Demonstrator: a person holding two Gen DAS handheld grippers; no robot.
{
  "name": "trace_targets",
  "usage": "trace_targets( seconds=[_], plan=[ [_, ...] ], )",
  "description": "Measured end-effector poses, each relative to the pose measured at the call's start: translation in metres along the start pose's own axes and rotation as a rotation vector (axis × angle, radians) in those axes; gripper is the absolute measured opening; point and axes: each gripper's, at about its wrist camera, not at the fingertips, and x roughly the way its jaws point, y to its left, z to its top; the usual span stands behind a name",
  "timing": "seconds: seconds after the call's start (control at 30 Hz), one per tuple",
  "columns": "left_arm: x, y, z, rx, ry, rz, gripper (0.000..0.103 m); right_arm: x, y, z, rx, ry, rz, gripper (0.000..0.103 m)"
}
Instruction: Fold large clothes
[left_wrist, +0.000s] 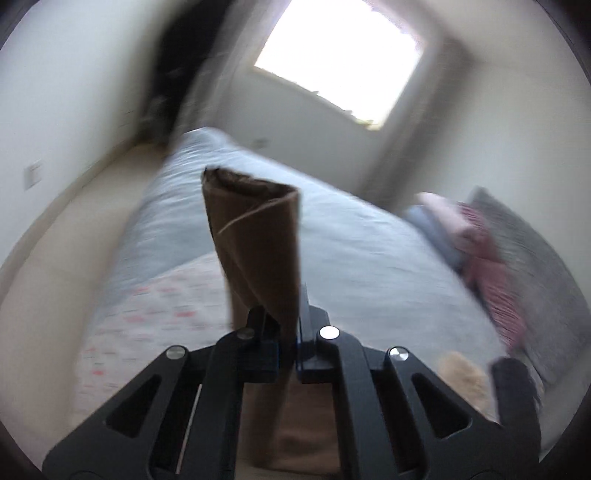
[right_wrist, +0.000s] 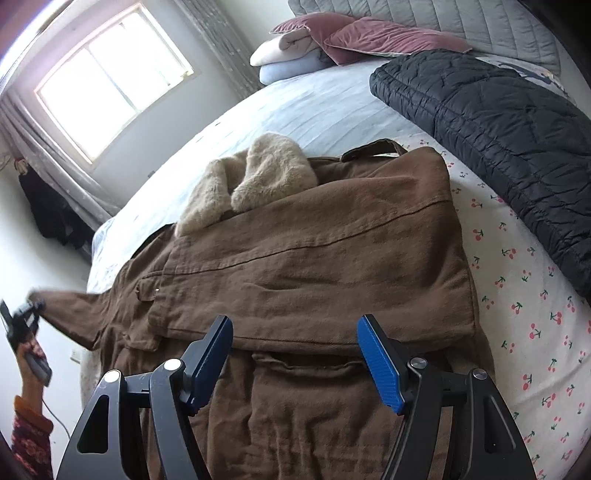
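We find the brown coat (right_wrist: 295, 258) spread across the bed (right_wrist: 314, 107), fleece collar toward the window, body partly folded. Our left gripper (left_wrist: 291, 332) is clenched on the sleeve end (left_wrist: 255, 236), lifted clear, we judge, for folding inward. Our right gripper (right_wrist: 295, 354) hovers released above the hem.

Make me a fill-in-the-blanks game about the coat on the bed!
1. The brown coat has a fluffy ____ collar.
2. The left gripper is shut on the coat's ____.
3. The right gripper hovers over the coat with its fingers ____.
4. The sheet under the coat is printed with little ____.

Missing words: beige; sleeve; open; cherries
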Motion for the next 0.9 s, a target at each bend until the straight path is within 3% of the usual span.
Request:
trace_targets(
  seconds=[0.2,0.47,0.6,0.77,0.9],
  plan=[
    [-0.026,-0.117,-0.011,0.106,0.012,-0.252,0.006,-0.006,-0.003,0.0,0.003,-0.006,0.013,0.071],
    [-0.021,-0.231,-0.085,0.207,0.198,-0.474,0.006,-0.006,-0.007,0.0,0.018,-0.007,0.014,0.071],
    [-0.011,-0.264,-0.146,0.277,0.32,-0.531,0.007,-0.002,-0.009,-0.001,0.023,0.002,0.014,0.071],
    [0.013,-0.274,-0.229,0.361,0.507,-0.545,0.01,0.006,-0.014,-0.003,0.04,0.02,0.01,0.071],
    [0.04,-0.269,-0.291,0.446,0.745,-0.495,0.039,0.011,-0.016,-0.005,0.051,0.032,0.013,0.071]
  ],
)
